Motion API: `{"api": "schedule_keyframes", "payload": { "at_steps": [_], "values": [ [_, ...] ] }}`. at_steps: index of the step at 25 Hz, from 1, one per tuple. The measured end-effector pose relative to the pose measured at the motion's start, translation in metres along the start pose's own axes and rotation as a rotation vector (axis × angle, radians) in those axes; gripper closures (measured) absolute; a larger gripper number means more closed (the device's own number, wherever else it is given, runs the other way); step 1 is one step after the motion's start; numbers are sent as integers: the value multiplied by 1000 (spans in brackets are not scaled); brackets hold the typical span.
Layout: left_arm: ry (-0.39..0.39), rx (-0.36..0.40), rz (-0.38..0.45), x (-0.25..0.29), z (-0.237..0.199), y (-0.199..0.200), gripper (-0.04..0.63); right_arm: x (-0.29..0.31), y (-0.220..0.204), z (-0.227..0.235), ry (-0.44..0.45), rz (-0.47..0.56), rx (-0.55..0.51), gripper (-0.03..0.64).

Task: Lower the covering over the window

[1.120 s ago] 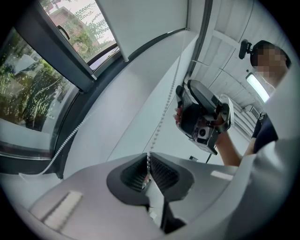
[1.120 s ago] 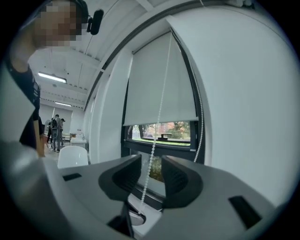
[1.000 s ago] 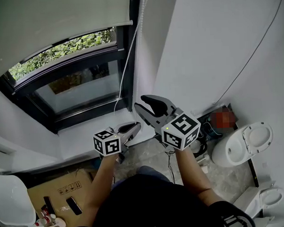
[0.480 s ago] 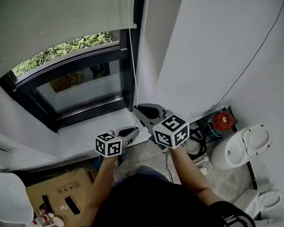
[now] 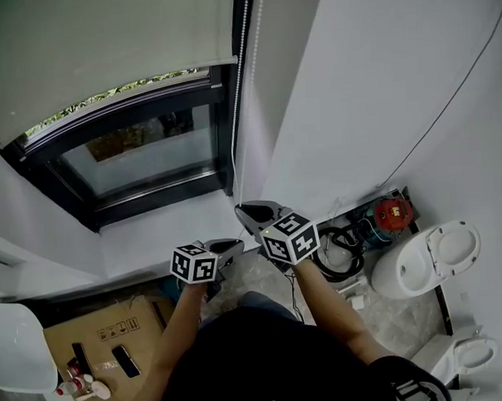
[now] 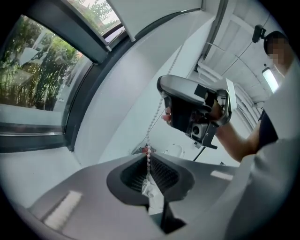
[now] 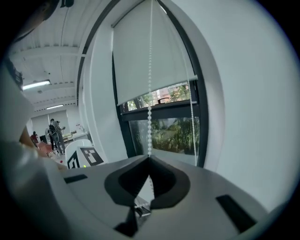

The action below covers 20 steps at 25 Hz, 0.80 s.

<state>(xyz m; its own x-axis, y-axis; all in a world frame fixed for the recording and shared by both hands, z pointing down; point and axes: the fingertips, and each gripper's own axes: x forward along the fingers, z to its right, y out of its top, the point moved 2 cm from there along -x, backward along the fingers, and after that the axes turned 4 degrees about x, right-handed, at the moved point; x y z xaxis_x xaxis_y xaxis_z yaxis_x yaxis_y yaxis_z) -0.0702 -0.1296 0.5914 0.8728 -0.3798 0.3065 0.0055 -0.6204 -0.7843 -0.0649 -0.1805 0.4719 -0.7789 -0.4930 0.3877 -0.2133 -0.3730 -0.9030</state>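
The pale roller blind (image 5: 103,52) covers the upper part of the dark-framed window (image 5: 141,159); its bottom bar hangs just above the strip of greenery. A white bead chain (image 5: 240,104) hangs down the window's right side. My right gripper (image 5: 245,210) is shut on the bead chain (image 7: 150,93) low down, near the sill. My left gripper (image 5: 236,244) sits just below and left of it, shut on the same chain (image 6: 154,122), which runs taut up to the right gripper (image 6: 165,112). The chain's second strand (image 7: 192,117) hangs free by the frame.
A white sill (image 5: 153,233) runs under the window and a white wall (image 5: 371,90) stands to the right. On the floor are a toilet (image 5: 428,258), a red device with black hoses (image 5: 390,213), and a cardboard box (image 5: 91,335) holding small items.
The right gripper went from open to shut on the chain and both grippers moved down. The blind's bottom edge has dropped, hiding more of the greenery.
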Motion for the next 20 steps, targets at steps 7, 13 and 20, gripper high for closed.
{"api": "schedule_keyframes", "payload": {
  "at_steps": [7, 13, 20],
  "values": [
    [11, -7, 26, 9, 2, 10, 571, 2, -11, 10, 30, -20, 22, 603],
    [59, 16, 83, 15, 6, 33, 569, -2, -11, 25, 68, -40, 38, 603],
    [140, 60, 261, -15, 15, 76, 568, 0, -9, 30, 117, -40, 32, 603]
  ]
}}
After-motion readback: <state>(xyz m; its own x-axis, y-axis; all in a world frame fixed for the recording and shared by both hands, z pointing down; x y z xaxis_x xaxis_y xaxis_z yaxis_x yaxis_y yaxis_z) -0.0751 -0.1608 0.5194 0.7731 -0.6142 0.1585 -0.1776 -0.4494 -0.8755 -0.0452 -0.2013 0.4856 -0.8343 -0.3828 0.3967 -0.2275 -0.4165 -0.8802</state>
